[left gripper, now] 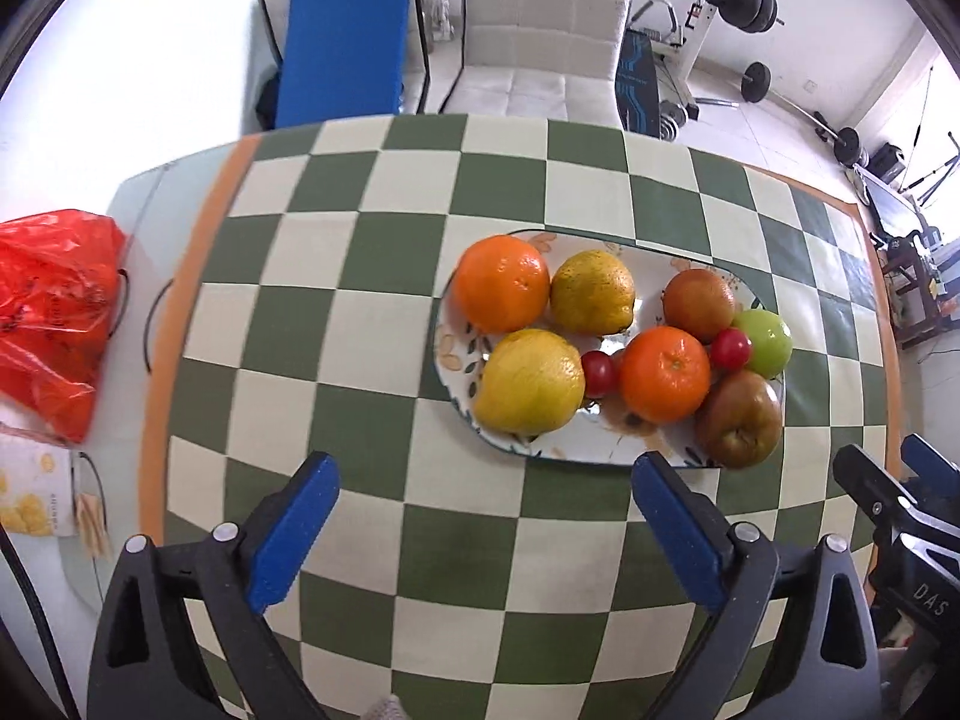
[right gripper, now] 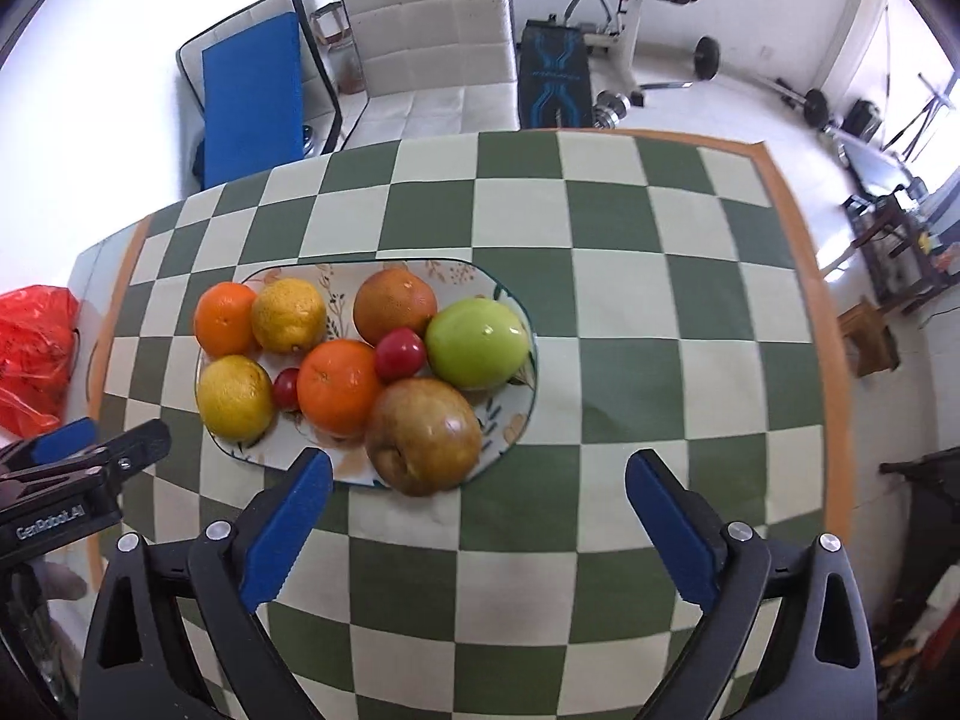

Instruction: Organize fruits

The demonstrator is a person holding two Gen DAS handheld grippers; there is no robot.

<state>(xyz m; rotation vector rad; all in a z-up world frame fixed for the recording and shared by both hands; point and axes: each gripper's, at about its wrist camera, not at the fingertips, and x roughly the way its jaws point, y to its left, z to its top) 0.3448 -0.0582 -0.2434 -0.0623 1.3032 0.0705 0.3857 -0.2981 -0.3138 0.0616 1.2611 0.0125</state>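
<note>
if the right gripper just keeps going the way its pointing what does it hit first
Probably the checkered tablecloth, just right of the brown pear. The right gripper is open and empty; depth is unclear.

White chair (left gripper: 543, 30), weight bench (right gripper: 630, 30), pale tiled floor (left gripper: 774, 138).

"GenRobot.AI" on the left hand-held gripper (right gripper: 90, 456); "DAS" on the right (left gripper: 900, 492).

Bright daylight flooding in from the right, walls blowing out white; green apple (right gripper: 478, 342) catching glare; fisheye bending the edges, corners vignetting black, slight softness.
</note>
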